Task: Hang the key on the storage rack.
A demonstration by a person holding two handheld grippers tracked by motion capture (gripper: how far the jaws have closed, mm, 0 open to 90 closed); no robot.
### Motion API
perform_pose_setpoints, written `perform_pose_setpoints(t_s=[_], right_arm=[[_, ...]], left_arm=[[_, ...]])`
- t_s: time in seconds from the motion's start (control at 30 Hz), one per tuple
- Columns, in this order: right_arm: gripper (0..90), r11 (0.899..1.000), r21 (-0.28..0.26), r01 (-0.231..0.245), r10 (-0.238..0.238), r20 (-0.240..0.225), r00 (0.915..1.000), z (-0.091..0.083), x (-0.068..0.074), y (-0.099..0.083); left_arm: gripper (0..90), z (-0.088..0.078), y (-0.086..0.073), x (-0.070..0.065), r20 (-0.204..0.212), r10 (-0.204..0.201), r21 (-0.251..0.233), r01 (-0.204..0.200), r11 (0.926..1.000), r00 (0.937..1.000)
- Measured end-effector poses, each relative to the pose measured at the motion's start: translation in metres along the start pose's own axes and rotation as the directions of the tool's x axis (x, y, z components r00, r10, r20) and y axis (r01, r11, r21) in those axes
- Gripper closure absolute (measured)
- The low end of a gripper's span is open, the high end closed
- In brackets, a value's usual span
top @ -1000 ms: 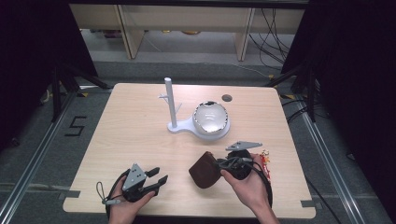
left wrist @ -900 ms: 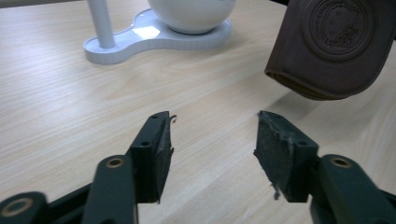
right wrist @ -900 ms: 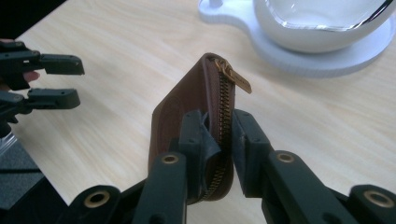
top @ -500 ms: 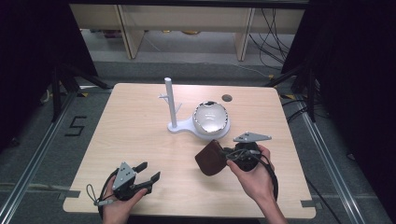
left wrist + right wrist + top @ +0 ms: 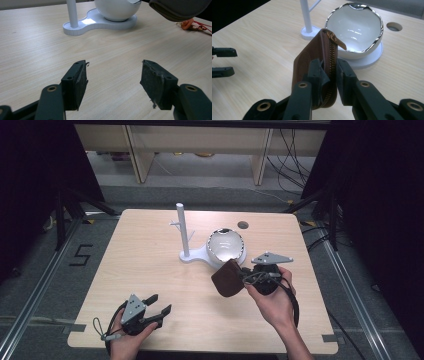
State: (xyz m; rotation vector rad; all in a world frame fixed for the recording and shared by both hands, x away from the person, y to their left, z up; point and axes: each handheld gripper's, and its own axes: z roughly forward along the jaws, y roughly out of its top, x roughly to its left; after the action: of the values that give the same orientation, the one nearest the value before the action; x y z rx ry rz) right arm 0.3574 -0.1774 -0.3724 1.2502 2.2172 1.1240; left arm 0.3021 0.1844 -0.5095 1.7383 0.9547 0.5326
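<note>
Your right gripper (image 5: 329, 72) grasps a brown zipped pouch (image 5: 317, 62) beside the white bowl (image 5: 357, 25). Your left gripper (image 5: 113, 82), its jaws just opened with nothing between them, hovers over the surface (image 5: 145, 260).

1. My table (image 5: 150, 270) is a pale wood-grain top with rounded corners and a small round hole (image 5: 243, 225) near its far right edge
2. The floor (image 5: 45, 285) around it is grey, with a "5" (image 5: 80, 255) marked on it to my left and metal rails (image 5: 35, 295) running alongside
3. Beyond the table I see light wooden shelving (image 5: 200, 150)
4. Black cables (image 5: 295, 150) trail on the floor at the far right
5. Both sides fall into darkness
</note>
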Motion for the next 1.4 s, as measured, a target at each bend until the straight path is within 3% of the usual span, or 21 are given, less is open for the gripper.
perform_pose_setpoints(t_s=[0.07, 0.2, 0.3, 0.33, 0.47, 0.5, 0.57, 0.63, 0.67, 0.7, 1.3, 1.37, 1.4], right_arm=[[75.9, 1.000, -0.012, -0.013, 0.013, -0.001, 0.9999, 0.001, 0.000, 0.002], [76.0, 0.999, -0.022, 0.041, -0.040, 0.018, 0.9990, 0.002, -0.006, 0.007], [76.0, 1.000, -0.007, -0.011, 0.011, 0.018, 0.9998, 0.002, -0.005, 0.009], [76.0, 0.999, -0.023, 0.025, -0.025, 0.020, 0.9995, 0.003, -0.008, 0.010], [76.0, 0.999, -0.037, 0.022, -0.020, 0.033, 0.9992, 0.005, -0.009, 0.013], [76.0, 1.000, -0.022, 0.001, 0.000, 0.031, 0.9995, 0.004, -0.008, 0.014], [75.9, 0.999, -0.029, 0.024, -0.023, 0.039, 0.9990, 0.005, -0.011, 0.016], [75.9, 0.999, -0.042, 0.017, -0.015, 0.045, 0.9989, 0.006, -0.012, 0.016], [75.9, 0.998, -0.040, 0.039, -0.038, 0.047, 0.9982, 0.006, -0.015, 0.017], [75.9, 0.999, -0.036, 0.004, -0.002, 0.046, 0.9990, 0.005, -0.013, 0.018], [75.8, 0.995, -0.078, 0.058, -0.050, 0.101, 0.9936, 0.012, -0.025, 0.037], [75.8, 0.994, -0.097, 0.053, -0.043, 0.107, 0.9934, 0.014, -0.025, 0.038], [75.8, 0.996, -0.078, 0.032, -0.024, 0.103, 0.9944, 0.013, -0.024, 0.039]], left_arm=[[36.9, 0.000, 0.000, 0.000, -0.001, 0.003, 0.001, -0.003, 1.0000, 1.0000], [37.1, 0.000, 0.000, 0.000, 0.008, 0.003, -0.012, -0.003, 0.9999, 1.0000], [37.2, 0.000, 0.000, 0.001, 0.008, 0.003, -0.012, -0.003, 0.9999, 1.0000], [37.2, 0.000, 0.000, 0.001, 0.007, 0.004, -0.011, -0.004, 0.9999, 1.0000], [37.3, 0.000, 0.000, 0.001, 0.008, 0.003, -0.011, -0.003, 0.9999, 1.0000], [37.5, 0.000, 0.000, 0.001, 0.009, 0.001, -0.011, -0.001, 0.9999, 1.0000], [37.6, 0.000, -0.001, 0.001, 0.009, 0.000, -0.010, 0.000, 1.0000, 1.0000], [37.6, 0.000, -0.001, 0.001, 0.009, 0.002, -0.011, -0.002, 0.9999, 1.0000], [37.6, 0.000, -0.001, 0.001, 0.007, 0.000, -0.012, 0.001, 0.9999, 1.0000], [37.6, 0.000, -0.001, 0.001, 0.007, 0.001, -0.011, -0.001, 0.9999, 1.0000], [37.5, 0.000, -0.001, 0.001, -0.005, 0.001, -0.002, -0.001, 1.0000, 1.0000], [37.5, 0.000, -0.001, 0.001, -0.005, 0.001, -0.001, -0.001, 1.0000, 1.0000], [37.5, 0.000, -0.001, 0.001, -0.004, 0.001, -0.002, -0.001, 1.0000, 1.0000]])
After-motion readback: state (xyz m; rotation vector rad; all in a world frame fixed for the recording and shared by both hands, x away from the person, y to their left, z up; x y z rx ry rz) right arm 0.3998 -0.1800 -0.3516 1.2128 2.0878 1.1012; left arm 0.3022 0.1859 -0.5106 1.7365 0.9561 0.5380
